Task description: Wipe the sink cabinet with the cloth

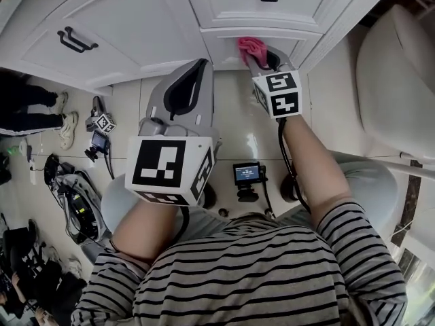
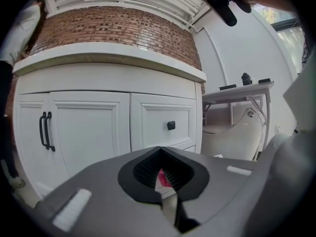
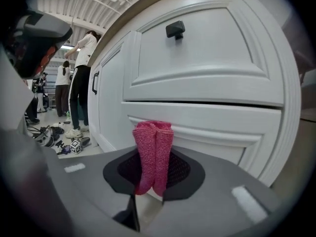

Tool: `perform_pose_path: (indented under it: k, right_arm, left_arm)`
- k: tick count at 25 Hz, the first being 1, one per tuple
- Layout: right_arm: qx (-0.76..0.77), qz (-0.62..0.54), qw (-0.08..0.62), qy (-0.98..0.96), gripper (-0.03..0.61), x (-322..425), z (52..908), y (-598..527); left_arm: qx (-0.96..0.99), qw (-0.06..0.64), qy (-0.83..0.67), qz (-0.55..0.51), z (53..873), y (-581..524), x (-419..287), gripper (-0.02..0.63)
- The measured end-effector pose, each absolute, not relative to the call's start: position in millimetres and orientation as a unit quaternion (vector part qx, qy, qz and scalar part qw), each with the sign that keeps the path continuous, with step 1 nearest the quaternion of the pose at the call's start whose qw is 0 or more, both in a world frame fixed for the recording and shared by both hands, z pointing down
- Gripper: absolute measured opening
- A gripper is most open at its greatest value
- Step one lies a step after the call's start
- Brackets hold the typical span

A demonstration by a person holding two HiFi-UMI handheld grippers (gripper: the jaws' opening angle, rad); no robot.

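OK, right gripper (image 1: 262, 58) pinches the pink knit cloth (image 3: 154, 147) at the lower drawer front (image 3: 212, 115); I'd press flat, stroke along the panel. Left gripper (image 2: 159, 149) pressed together, empty.

A black-and-white striped short-sleeved shirt (image 1: 258, 277) was worn, and the grey moulded plastic left gripper (image 1: 202, 65) and right gripper (image 1: 264, 58), lined with black ribbed pads, were capped by a white left cube (image 1: 170, 168) and right cube (image 1: 280, 94) printed with black square markers, a thin black cable (image 1: 282, 151) being attached below the right one.
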State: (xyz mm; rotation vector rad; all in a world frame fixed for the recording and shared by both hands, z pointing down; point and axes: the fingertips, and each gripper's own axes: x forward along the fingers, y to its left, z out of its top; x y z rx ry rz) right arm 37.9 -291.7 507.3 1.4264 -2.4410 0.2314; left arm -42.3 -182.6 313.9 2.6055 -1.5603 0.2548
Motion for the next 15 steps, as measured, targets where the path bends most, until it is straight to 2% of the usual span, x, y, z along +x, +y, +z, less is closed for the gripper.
perform_pose_path:
  k: [7,15]
  right_arm:
    - [0.535,0.099,0.137,-0.827,0.087,80,513,-287]
    - [0.587,0.115,0.154,-0.787,0.087,140,531,-299]
  left_arm:
    - [0.855,0.045,-0.51,0.084,313,-180,-39,-0.008]
    - [0.852,0.045,-0.514,0.088,314,-180,-42,-0.008]
